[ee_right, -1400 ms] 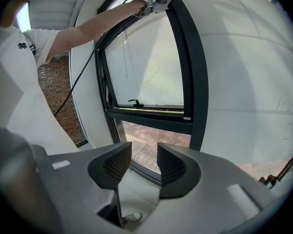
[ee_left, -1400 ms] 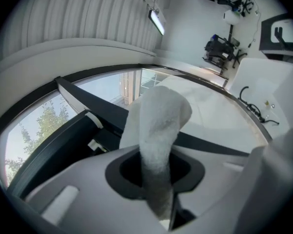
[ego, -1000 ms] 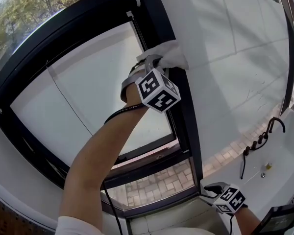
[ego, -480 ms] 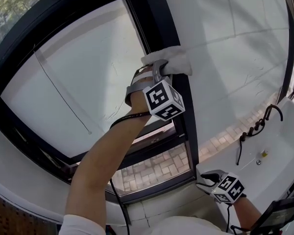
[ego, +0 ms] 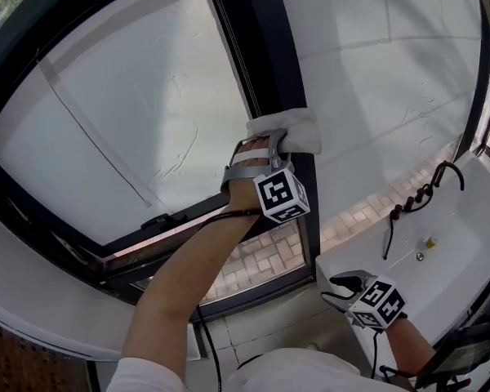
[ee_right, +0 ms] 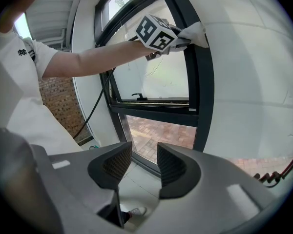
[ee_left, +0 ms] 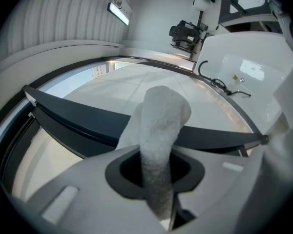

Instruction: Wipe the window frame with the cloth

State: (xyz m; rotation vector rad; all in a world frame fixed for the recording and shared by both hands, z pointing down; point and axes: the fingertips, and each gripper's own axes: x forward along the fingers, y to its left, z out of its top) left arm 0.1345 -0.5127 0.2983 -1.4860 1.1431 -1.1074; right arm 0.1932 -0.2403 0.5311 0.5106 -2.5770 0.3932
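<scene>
The left hand-held gripper (ego: 271, 140) has slid down the upright bar of the window frame (ego: 257, 47) since a second ago. It was up near the top of that bar, and now it's around mid-height, a bit above the crossbar where the small lower pane starts. The cloth (ego: 292, 131) came down with it. The right hand-held gripper (ego: 337, 287) has barely budged and hangs low, near the corner of the white sink (ego: 474, 219).

The left one is clenched on the cloth. In its own view the fabric is a thick folded wad pinched between the jaws, bulging out past them and pressed against the dark bar. The right one is released, jaws apart, with nothing between them.

Handling-wise, I'd guess the cloth is light, soft and floppy. It has a terry-looking nap, so it should squash down and wrap the bar's edges instead of skating off. Gripping it at the bunched middle like this seems right to me. Hold it by a corner and it'd probably just flop over.

The frame looks like stiff, smooth black metal with squared edges, so it's probably fairly slick with not much to snag on. The glass (ego: 131, 113) left of the bar looks pale with a few thin lines across it, and I can't tell what those are.
</scene>
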